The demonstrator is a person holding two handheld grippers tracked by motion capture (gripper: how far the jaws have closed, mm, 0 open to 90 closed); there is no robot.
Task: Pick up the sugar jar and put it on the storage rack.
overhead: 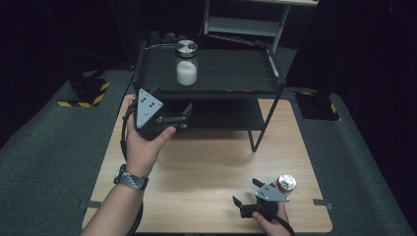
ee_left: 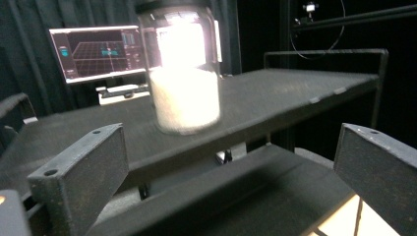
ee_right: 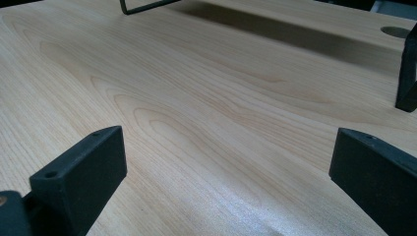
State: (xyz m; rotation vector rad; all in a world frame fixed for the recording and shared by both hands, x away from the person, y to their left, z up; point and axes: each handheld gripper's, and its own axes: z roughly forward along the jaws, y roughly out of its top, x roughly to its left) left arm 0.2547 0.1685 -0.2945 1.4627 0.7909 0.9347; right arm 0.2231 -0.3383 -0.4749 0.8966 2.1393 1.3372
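Observation:
A glass jar (overhead: 187,64) with a metal lid, about half full of white grains, stands upright on the top of a black two-tier shelf (overhead: 236,73). My left gripper (overhead: 173,101) is held at the shelf's front left edge, open, its jaws pointing toward the jar. In the left gripper view the jar (ee_left: 184,83) stands a little beyond the open jaws of that gripper (ee_left: 231,142), apart from them. My right gripper (overhead: 245,191) hovers low over the wooden table (overhead: 206,162) near its front right, open and with nothing in it (ee_right: 228,147).
A small container with a copper-coloured top (overhead: 285,183) sits just right of the right gripper. The shelf's legs (ee_right: 407,73) stand on the table ahead of the right gripper. A lit monitor (ee_left: 98,51) glows behind the shelf. Grey carpet surrounds the table.

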